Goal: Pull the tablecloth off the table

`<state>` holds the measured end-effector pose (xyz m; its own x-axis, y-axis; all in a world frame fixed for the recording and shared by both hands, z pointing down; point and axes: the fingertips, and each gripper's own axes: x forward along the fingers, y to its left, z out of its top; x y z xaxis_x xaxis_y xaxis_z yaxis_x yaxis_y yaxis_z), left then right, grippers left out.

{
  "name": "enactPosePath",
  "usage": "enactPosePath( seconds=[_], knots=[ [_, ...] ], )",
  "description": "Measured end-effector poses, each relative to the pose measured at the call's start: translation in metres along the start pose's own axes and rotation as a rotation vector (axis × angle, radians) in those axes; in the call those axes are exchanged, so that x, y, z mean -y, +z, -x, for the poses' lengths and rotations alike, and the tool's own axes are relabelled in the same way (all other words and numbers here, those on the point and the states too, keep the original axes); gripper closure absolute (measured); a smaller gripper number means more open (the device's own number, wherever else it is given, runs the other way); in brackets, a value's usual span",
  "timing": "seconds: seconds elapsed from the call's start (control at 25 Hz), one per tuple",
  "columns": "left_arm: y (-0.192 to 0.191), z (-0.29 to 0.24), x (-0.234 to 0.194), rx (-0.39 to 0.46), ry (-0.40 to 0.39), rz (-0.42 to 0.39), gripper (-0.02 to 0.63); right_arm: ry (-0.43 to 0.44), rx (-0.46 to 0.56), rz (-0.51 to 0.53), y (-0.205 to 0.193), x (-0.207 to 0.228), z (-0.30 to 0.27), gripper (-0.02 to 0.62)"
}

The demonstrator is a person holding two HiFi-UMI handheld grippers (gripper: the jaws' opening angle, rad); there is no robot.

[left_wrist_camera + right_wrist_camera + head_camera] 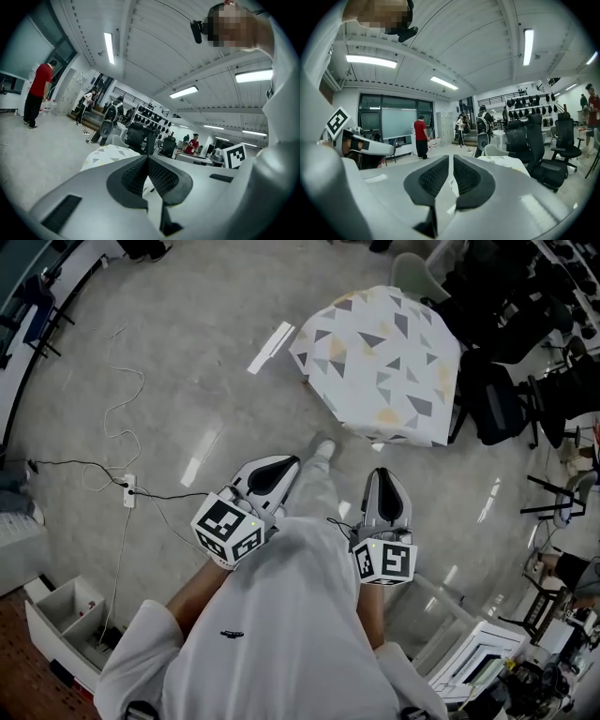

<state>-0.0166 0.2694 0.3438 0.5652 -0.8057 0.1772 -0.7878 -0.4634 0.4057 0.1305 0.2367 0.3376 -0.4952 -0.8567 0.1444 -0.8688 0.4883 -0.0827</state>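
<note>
The tablecloth [380, 362], white with grey and yellow triangles, covers a small table ahead of me on the grey floor. It also shows as a pale patch past the jaws in the left gripper view, tablecloth [105, 152], and in the right gripper view, tablecloth [506, 161]. My left gripper [289, 463] is held close to my body, well short of the table, jaws shut and empty, as the left gripper [146, 158] view confirms. My right gripper [384, 472] is beside it; the right gripper [451, 157] shows a narrow slit between the pads with nothing in it.
Black office chairs [506, 399] crowd the table's right side. A power strip with cables [129, 488] lies on the floor at the left, a white bin [61, 610] at lower left, white equipment [478, 662] at lower right. A person in red [421, 136] stands far off.
</note>
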Motion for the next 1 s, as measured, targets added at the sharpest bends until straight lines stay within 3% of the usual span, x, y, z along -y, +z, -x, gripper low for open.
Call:
enactPosePath(
  seconds=[0.44,0.68,1.0],
  knots=[
    [0.061,-0.157,-0.075,-0.081,0.066,-0.007,0.598,0.063,0.014,-0.036,0.038,0.100,-0.161,0.568],
    [0.099,-0.241,-0.102,-0.083,0.084,-0.002,0.600,0.076,0.014,-0.038,0.062,0.166,-0.237,0.568],
    [0.123,-0.282,-0.136,-0.070,0.134,0.016,0.598,0.117,-0.003,-0.036,0.075,0.197,-0.298,0.568]
  ],
)
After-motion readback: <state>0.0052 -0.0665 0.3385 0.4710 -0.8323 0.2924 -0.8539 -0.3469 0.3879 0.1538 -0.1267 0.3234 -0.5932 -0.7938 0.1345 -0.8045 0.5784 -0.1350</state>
